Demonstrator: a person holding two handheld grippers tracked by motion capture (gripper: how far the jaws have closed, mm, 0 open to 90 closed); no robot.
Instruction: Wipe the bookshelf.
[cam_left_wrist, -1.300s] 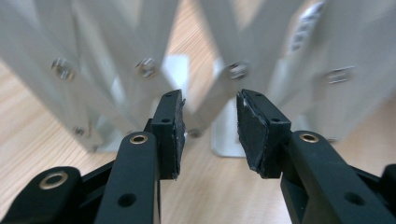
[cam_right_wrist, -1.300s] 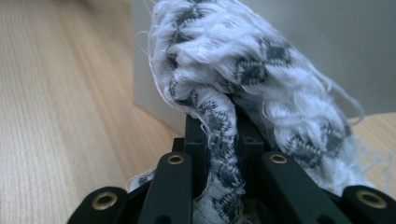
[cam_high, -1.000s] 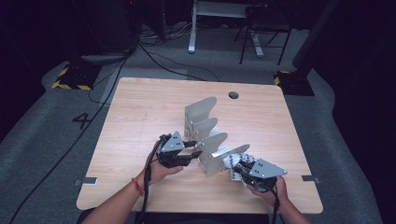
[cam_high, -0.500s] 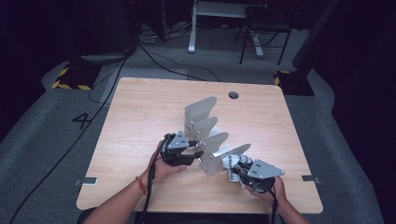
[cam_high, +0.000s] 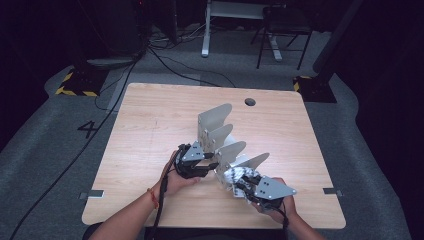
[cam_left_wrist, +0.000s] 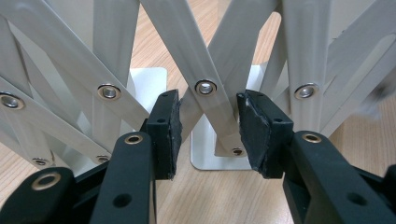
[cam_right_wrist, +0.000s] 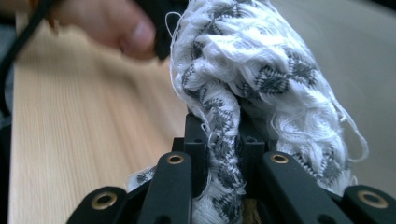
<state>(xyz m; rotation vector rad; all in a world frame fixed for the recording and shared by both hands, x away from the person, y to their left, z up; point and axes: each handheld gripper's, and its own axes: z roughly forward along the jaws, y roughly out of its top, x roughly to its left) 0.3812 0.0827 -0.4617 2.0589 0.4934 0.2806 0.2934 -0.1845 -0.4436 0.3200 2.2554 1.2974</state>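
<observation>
I hold the folding rack (cam_high: 222, 142) as my landmark: a grey metal accordion rack with upright dividers, standing on the wooden table (cam_high: 150, 125) a little nearer my edge than the middle. Beyond the rack, toward the far edge, a round cable hole (cam_high: 250, 102) is set in the tabletop. Past the table lie the grey floor, black cables and a striped block at the far left.

My left gripper (cam_high: 212, 167) sits at the rack's near-left side, its tips close against the lattice. In the left gripper view its jaws stand apart around a crossing of two slats (cam_left_wrist: 212, 100), where a rivet (cam_left_wrist: 205, 87) joins them; the pads flank the slats without pressing on them, and they have just been closing. Through the lattice I see the foot of one divider (cam_left_wrist: 205, 149) resting flat on the wood.

My right gripper (cam_high: 239, 184) is at the rack's near-right end. It is clamped on a white cloth with a grey pattern (cam_right_wrist: 247, 79), bunched up and rising above the jaws. From above the cloth (cam_high: 239, 174) lies against the nearest divider. I cannot tell whether any of it sits in a slot.

The right gripper view also catches a blurred thumb (cam_right_wrist: 123, 32) of my left hand behind the cloth.
</observation>
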